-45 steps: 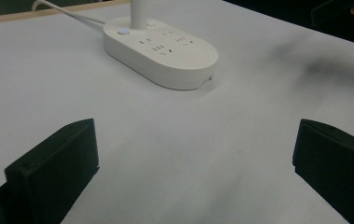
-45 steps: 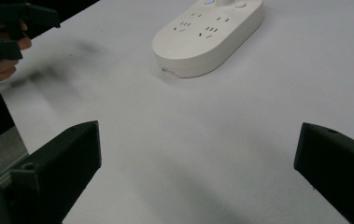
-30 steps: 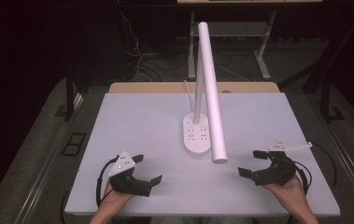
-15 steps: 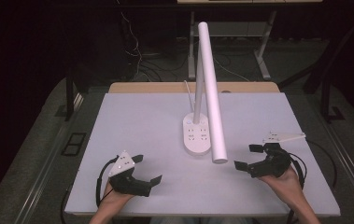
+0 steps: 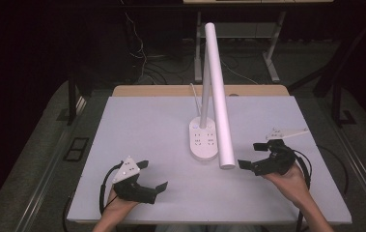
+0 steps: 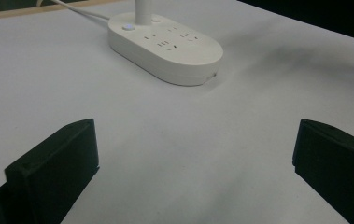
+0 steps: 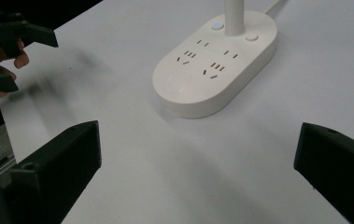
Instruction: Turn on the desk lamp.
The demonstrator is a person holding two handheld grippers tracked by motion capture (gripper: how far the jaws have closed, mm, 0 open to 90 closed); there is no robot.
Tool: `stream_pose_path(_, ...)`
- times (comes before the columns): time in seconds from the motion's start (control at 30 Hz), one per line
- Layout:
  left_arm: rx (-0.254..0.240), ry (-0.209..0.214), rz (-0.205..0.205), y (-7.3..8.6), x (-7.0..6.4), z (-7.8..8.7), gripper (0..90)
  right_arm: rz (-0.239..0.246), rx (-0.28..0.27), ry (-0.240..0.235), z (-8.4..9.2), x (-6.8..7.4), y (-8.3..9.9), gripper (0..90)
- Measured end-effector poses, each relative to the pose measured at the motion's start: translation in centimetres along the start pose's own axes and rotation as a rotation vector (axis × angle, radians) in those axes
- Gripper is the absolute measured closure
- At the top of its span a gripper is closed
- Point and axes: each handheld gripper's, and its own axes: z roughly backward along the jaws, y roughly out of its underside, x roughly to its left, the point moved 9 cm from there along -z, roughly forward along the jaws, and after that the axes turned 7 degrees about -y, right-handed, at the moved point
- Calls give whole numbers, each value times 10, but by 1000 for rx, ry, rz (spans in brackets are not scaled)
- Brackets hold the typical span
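A white desk lamp stands mid-table on an oval base (image 5: 203, 141) with power sockets. Its long white tube head (image 5: 218, 96) slants toward me, ending low at the base's right. My left gripper (image 5: 154, 175) rests open at the front left, well short of the base (image 6: 165, 45), with nothing between its jaws (image 6: 195, 172). My right gripper (image 5: 249, 154) is open just right of the tube's near end, aimed at the base (image 7: 214, 65), and its wide-apart jaws (image 7: 198, 177) hold nothing. The left gripper (image 7: 11, 51) also appears far off in the right gripper view.
The white tabletop (image 5: 142, 125) has a wooden strip (image 5: 171, 90) along its back edge. The lamp's white cable (image 5: 194, 96) runs off the back. Dark floor, cables and table legs lie beyond. Black cables trail from both grippers near the front edge.
My right gripper has moved left and slightly forward, closer to the tube's near end. The left gripper and the lamp have stayed put.
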Motion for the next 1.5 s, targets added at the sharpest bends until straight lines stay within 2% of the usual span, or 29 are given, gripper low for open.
stream_pose_path(0.4, 3, 2, -7, 0, -1, 0, 0, 10, 21, -8, -8, -1, -21, 1)
stream_pose_path(0.63, 4, 3, -7, 1, 0, 0, 0, 25, 27, -3, -15, -7, -34, 1)
stream_pose_path(1.5, 3, 4, -5, 1, 0, 1, 0, 11, 58, 15, -42, -33, -68, 2)
